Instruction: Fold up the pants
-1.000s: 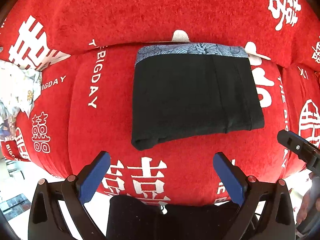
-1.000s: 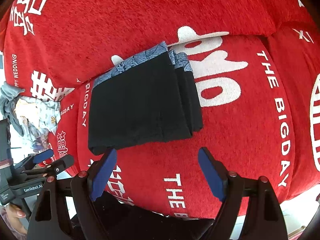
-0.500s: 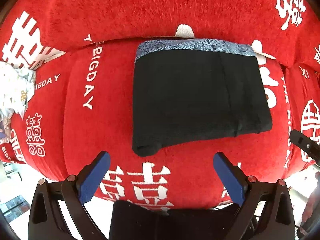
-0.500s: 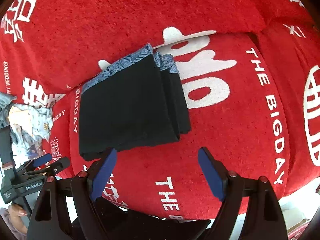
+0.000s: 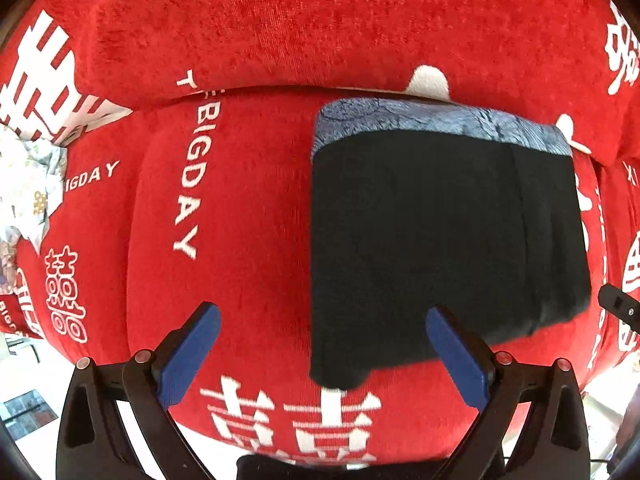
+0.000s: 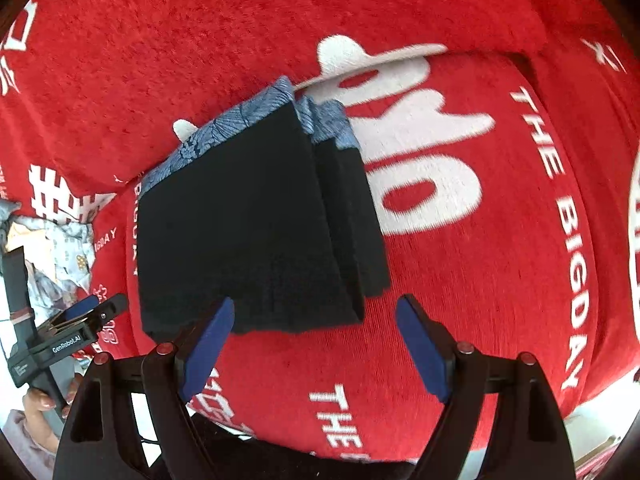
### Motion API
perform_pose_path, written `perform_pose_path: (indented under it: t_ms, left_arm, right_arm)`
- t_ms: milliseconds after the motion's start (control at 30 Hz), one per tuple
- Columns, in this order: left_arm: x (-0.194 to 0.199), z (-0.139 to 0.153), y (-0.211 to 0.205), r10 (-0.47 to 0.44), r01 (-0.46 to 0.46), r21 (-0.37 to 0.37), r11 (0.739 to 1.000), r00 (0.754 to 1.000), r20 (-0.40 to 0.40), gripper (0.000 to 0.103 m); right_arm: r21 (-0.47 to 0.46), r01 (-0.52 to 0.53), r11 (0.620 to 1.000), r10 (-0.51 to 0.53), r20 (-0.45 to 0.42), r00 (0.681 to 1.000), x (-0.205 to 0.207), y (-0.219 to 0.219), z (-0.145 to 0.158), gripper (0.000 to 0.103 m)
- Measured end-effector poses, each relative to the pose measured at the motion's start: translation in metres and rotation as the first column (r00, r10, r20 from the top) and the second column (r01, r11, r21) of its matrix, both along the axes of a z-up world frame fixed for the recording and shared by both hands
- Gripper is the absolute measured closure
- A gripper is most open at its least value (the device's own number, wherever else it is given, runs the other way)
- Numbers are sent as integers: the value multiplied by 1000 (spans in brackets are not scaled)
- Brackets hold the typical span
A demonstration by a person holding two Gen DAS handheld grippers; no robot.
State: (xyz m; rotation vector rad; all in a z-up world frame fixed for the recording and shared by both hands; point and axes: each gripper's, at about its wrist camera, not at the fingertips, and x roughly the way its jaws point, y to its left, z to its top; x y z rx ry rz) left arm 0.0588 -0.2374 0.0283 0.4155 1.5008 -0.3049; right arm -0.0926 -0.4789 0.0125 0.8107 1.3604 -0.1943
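The black pants lie folded into a flat rectangle on the red sofa seat, with a blue patterned waistband at the far edge. In the right wrist view the pants show stacked layers on their right side. My left gripper is open and empty, just short of the bundle's near left corner. My right gripper is open and empty, at the bundle's near right corner. The left gripper also shows in the right wrist view, and the right gripper's tip shows in the left wrist view.
The sofa cover is red with white lettering, and its backrest rises behind the pants. A crumpled pale patterned cloth lies at the seat's left end, also seen in the right wrist view. The seat's front edge drops off below both grippers.
Both grippers have moved closer to the folded pants, which now look larger. The left gripper has shifted left, so the bundle sits to its right. The pants have not moved.
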Motion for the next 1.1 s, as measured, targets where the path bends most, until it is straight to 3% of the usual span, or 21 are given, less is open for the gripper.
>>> perform_pose_path:
  t_ms: [367, 633, 733, 867, 1100]
  left_arm:
    - [14, -39, 0, 20, -20, -24, 1000, 1000, -15, 0]
    - [23, -43, 2, -15, 14, -79, 997, 1000, -15, 0]
    - [31, -42, 8, -29, 23, -150, 988, 999, -42, 0]
    - [42, -47, 18, -41, -8, -304, 953, 987, -156, 0]
    - [48, -65, 19, -105, -2, -414, 910, 966, -236, 0]
  right_arm:
    - [-62, -126, 990, 125, -29, 992, 33, -4, -33, 17]
    - [-2, -144, 990, 144, 27, 989, 32, -24, -41, 16]
    - [48, -144, 988, 141, 66, 988, 31, -33, -43, 16]
    - [136, -145, 980, 130, 118, 985, 28, -40, -48, 16]
    - [205, -149, 967, 129, 110, 986, 28, -57, -67, 16]
